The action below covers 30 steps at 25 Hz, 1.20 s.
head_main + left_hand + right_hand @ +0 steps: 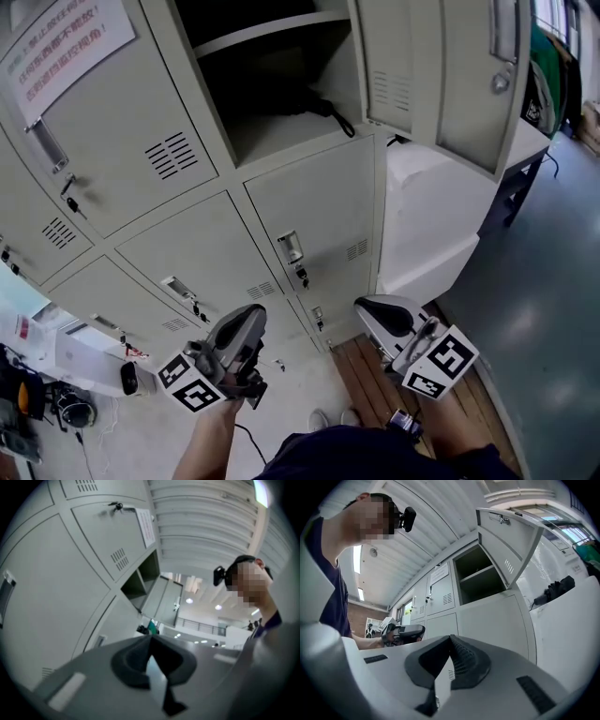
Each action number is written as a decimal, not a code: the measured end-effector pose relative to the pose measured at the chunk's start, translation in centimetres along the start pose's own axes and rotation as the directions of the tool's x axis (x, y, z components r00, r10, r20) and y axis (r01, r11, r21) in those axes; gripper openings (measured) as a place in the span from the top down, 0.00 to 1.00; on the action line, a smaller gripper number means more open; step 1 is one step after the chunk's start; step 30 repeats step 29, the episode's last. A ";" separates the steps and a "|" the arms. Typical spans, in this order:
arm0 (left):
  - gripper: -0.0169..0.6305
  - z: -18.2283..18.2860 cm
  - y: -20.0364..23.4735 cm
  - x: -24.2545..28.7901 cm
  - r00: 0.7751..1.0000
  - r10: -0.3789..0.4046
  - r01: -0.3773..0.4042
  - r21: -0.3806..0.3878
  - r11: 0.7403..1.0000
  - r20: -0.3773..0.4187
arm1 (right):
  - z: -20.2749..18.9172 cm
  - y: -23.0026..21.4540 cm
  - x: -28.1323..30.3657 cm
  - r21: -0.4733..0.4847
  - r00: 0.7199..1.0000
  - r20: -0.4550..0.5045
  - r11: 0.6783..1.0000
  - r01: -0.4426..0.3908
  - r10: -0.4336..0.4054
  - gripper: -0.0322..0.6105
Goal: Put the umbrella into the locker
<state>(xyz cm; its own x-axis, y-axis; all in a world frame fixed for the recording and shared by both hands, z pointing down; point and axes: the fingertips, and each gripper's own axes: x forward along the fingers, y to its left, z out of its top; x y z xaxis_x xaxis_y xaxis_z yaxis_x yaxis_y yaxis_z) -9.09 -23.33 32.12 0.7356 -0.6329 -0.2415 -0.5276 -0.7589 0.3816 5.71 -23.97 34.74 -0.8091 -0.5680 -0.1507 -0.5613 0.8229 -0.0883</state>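
Note:
In the head view, the open locker (pixel 281 84) is at the top centre, its door (pixel 441 66) swung out to the right. A dark thing with a strap loop, which looks like the umbrella (pixel 323 108), lies on its lower shelf. Both grippers are held low, well below that compartment and in front of the shut lower doors. My left gripper (pixel 251 317) has its jaws together with nothing between them. My right gripper (pixel 367 307) is also shut and empty. The right gripper view shows the open locker (pixel 480 576) up ahead, its inside too dark to make out the umbrella.
Shut locker doors with keys fill the wall at the left (pixel 122 159). A white cabinet (pixel 431 225) stands right of the lockers, with a dark bundle (pixel 555 590) on top. Wooden boards (pixel 370 375) lie underfoot. Cables and clutter (pixel 56 403) sit at the lower left.

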 end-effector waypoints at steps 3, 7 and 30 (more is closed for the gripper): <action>0.97 -0.2 0.2 -0.4 1.000 0.013 -0.013 -0.010 1.000 0.018 | -0.3 -0.4 -0.5 0.011 1.000 -0.005 1.000 0.005 -0.005 0.94; 0.97 -0.3 -0.2 -0.2 1.000 0.009 -0.008 -0.001 1.000 0.020 | -0.7 -0.6 -0.8 0.025 1.000 -0.014 1.000 0.006 -0.006 0.94; 0.97 -0.4 -1.0 0.7 0.999 -0.016 0.016 0.009 1.000 0.029 | -1.0 -0.3 -0.1 0.017 0.999 -0.033 0.999 -0.033 0.034 0.94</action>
